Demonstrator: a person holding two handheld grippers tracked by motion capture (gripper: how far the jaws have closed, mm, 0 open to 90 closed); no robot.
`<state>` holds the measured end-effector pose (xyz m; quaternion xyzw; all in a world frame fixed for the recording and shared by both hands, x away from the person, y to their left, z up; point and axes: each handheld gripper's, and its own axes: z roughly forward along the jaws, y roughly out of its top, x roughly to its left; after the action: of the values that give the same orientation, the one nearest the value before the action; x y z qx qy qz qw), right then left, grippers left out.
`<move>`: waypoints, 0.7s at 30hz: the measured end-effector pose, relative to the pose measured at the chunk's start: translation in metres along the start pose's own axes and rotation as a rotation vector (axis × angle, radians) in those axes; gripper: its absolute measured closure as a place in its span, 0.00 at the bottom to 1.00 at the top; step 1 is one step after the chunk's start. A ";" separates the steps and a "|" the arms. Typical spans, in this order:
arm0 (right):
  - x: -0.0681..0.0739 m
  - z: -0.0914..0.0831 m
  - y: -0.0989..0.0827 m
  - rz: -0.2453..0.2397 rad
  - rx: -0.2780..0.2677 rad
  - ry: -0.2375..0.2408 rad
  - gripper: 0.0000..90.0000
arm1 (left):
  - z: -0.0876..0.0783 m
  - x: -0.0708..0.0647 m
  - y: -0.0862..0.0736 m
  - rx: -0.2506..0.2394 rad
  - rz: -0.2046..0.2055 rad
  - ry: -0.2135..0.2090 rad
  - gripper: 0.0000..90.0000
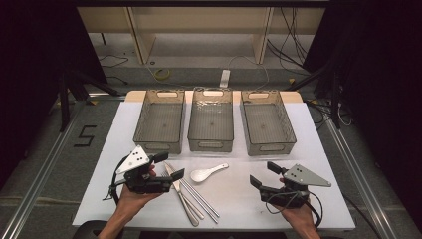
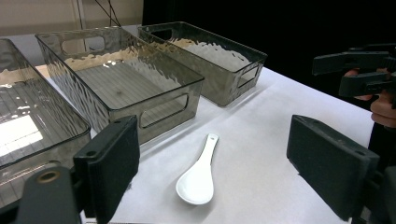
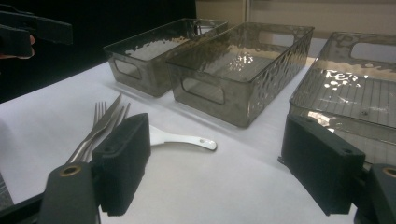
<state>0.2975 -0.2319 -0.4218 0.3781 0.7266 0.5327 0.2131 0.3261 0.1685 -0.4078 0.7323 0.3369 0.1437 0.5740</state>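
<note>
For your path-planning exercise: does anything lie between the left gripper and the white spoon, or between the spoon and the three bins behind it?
Nothing visible does. The left gripper is open, and the spoon lies on bare table ahead of its jaws. Bare cloth also separates the spoon from the bins. The metal cutlery lies beside the spoon, off those paths.

Three translucent grey bins stand in a row along the far part of the desk (image 1: 308, 149), which carries a white cover. The middle bin (image 1: 211, 121) serves as reference: the left bin (image 1: 160, 122) stands just beside it on one side, the right bin (image 1: 267, 123) just beside it on the other. All three are upright, each with a handle cutout in its end wall. Beyond the middle bin, a white power strip (image 1: 225, 78) lies on the floor.
</note>
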 end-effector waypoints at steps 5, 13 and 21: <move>0.002 0.001 0.003 0.014 0.022 0.014 0.29 | 0.000 0.000 0.000 0.002 -0.003 0.004 0.19; 0.005 0.008 0.010 0.014 0.096 0.039 0.30 | 0.000 0.001 0.000 0.001 -0.003 0.006 0.19; 0.017 0.020 0.019 -0.066 0.210 0.027 0.30 | 0.000 0.001 0.000 0.003 -0.002 0.011 0.19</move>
<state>0.3077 -0.2037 -0.4099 0.3670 0.7934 0.4511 0.1800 0.3272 0.1693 -0.4083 0.7320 0.3412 0.1466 0.5712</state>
